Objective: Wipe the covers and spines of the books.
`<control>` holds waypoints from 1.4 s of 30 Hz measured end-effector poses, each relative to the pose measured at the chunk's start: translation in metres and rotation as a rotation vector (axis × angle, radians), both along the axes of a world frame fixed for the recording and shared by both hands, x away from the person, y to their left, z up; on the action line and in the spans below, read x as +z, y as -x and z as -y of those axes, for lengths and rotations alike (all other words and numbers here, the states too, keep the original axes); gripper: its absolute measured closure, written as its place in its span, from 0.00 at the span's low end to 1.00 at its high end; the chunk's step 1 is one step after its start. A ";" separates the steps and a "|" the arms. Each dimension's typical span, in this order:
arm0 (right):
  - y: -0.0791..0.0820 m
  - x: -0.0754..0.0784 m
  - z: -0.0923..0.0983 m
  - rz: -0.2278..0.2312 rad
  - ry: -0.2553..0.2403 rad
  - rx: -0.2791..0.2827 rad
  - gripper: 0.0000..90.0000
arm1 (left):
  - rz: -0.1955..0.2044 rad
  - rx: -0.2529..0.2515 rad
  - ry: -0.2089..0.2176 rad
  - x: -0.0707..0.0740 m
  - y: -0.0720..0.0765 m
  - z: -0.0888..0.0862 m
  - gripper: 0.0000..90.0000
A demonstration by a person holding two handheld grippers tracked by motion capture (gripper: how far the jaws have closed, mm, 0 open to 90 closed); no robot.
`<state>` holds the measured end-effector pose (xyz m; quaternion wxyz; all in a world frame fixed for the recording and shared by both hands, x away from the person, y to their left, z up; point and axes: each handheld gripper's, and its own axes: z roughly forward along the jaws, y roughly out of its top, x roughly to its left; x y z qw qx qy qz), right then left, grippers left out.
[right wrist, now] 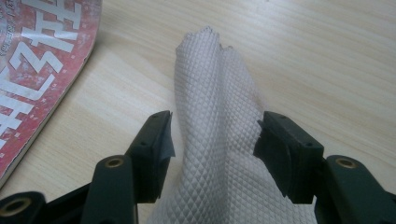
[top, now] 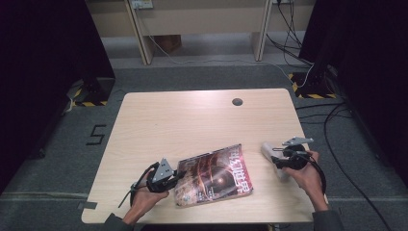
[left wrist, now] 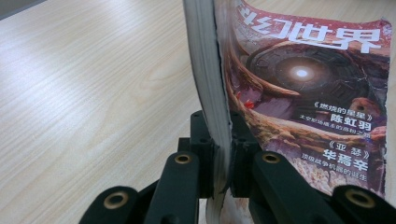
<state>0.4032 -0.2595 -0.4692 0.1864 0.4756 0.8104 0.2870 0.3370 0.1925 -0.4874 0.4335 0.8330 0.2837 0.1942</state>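
The left gripper (left wrist: 219, 154) is clamping the near left edge of a worn magazine (top: 214, 175) with a reddish cover, lying near the table's (top: 192, 115) front. The right gripper (right wrist: 212, 144) is standing half open around a white quilted cloth (right wrist: 219, 140) at the right, its pads not clearly pressing it.

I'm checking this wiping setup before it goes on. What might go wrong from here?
The left gripper pinches only the magazine's torn edge, so pages may rip or slip free. The right gripper's jaws straddle the white cloth without pressing it, so a shallow close may catch only a fold.
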 end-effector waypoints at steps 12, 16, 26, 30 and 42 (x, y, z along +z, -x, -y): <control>-0.008 -0.013 0.004 -0.037 0.016 -0.020 0.51 | 0.004 0.002 -0.004 -0.001 0.000 0.001 0.93; -0.012 -0.019 0.005 -0.058 0.022 -0.025 0.54 | 0.001 0.002 -0.008 -0.001 0.000 0.001 0.93; -0.015 -0.024 0.019 -0.085 -0.080 -0.023 0.86 | -0.006 -0.005 -0.006 -0.002 0.002 0.005 0.93; -0.014 -0.019 0.017 -0.062 -0.063 -0.024 0.89 | -0.010 -0.007 0.001 -0.003 0.001 0.008 0.93; -0.007 0.018 -0.006 0.053 -0.105 0.052 0.90 | -0.015 -0.005 0.008 -0.006 -0.001 0.016 0.93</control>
